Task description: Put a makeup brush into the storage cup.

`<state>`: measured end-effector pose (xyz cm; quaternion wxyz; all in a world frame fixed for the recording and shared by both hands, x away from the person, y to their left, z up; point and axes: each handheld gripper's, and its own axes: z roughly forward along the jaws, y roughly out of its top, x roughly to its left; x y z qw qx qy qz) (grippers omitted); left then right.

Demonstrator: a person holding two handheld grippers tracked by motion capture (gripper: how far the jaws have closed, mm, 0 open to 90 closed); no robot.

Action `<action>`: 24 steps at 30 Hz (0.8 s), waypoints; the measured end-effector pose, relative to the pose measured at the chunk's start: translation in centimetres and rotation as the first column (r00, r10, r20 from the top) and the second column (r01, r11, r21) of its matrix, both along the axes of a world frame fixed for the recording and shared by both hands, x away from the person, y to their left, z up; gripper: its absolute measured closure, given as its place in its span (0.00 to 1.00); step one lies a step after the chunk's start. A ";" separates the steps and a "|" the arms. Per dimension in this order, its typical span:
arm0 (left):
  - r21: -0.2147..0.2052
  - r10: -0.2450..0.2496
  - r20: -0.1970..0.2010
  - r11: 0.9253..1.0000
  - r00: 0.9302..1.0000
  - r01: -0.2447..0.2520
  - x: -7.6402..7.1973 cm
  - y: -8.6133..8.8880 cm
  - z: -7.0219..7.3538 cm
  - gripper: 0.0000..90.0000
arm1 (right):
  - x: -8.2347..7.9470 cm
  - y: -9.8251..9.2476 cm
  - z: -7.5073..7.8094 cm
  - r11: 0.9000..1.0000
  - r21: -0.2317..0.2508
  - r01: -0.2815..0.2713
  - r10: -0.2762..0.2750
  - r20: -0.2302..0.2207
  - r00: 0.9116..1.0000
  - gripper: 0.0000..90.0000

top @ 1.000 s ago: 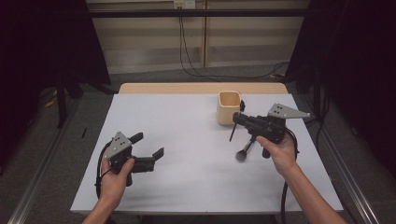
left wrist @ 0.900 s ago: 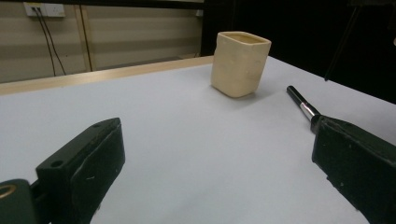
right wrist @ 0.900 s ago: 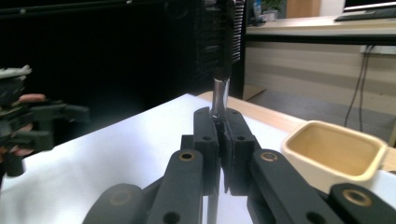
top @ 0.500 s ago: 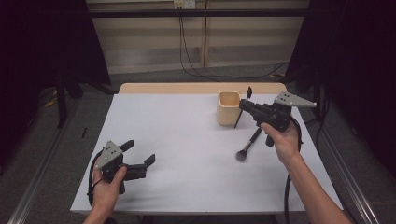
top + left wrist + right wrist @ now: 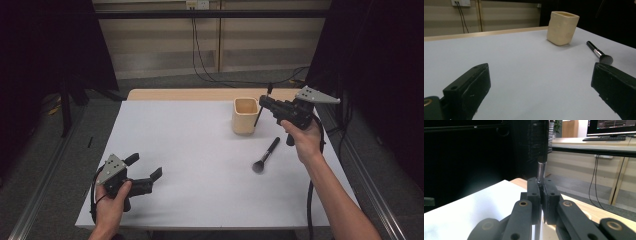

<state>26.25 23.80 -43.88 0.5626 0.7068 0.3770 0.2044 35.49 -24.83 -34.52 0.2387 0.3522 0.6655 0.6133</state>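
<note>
no readable labels anywhere, right tool (image 5: 267, 102) clamped on a thin brush (image 5: 264, 104) just beside the cup (image 5: 245, 116), bigger brush (image 5: 265, 155) lying on the counter (image 5: 190, 150), left tool (image 5: 145, 167) wide open, holding nothing

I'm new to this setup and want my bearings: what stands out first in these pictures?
The right gripper, raised at the table's far right, is clamped on a thin dark brush held upright beside the cream cup. A second, fluffy-headed brush lies flat on the white table in front of the cup. At the near left, the left gripper rests low with its jaws wide open.
</note>
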 end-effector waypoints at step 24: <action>0.038 -0.036 0.044 0.999 0.998 0.034 -0.7 -0.4 0.4 0.03 | 5.7 2.1 1.1 0.997 -0.060 0.057 -0.057 0.001 0.998 0.95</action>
